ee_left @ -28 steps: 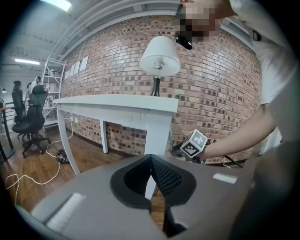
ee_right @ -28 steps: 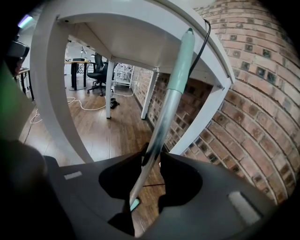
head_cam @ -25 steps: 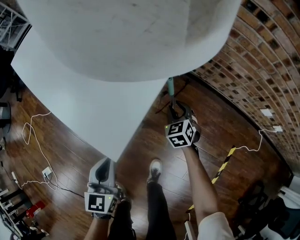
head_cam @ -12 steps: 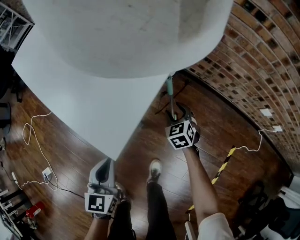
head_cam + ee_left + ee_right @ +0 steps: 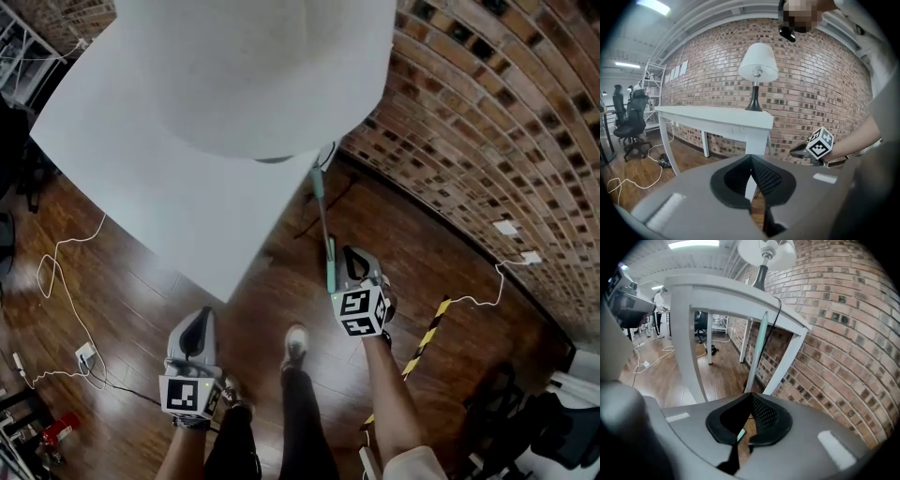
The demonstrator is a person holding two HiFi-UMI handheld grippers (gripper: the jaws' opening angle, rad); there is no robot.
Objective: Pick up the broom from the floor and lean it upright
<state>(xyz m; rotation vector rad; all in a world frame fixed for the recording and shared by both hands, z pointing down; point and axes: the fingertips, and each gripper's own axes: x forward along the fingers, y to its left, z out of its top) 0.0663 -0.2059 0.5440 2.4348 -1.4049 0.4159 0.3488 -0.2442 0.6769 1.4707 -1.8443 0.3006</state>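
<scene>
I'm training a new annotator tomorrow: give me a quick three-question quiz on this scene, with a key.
1. True or false: the broom lies flat on the floor.
2. What stands on the white table? A. a lamp B. a kettle C. a vase
3. Fill in: the wall behind the table is made of ____.
Key: 1 false, it stands propped against the table; 2 A; 3 brick.

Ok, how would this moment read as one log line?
broom: upright, leaning on table | right gripper: jaws just closed, nothing between them | left gripper: shut, empty
</scene>
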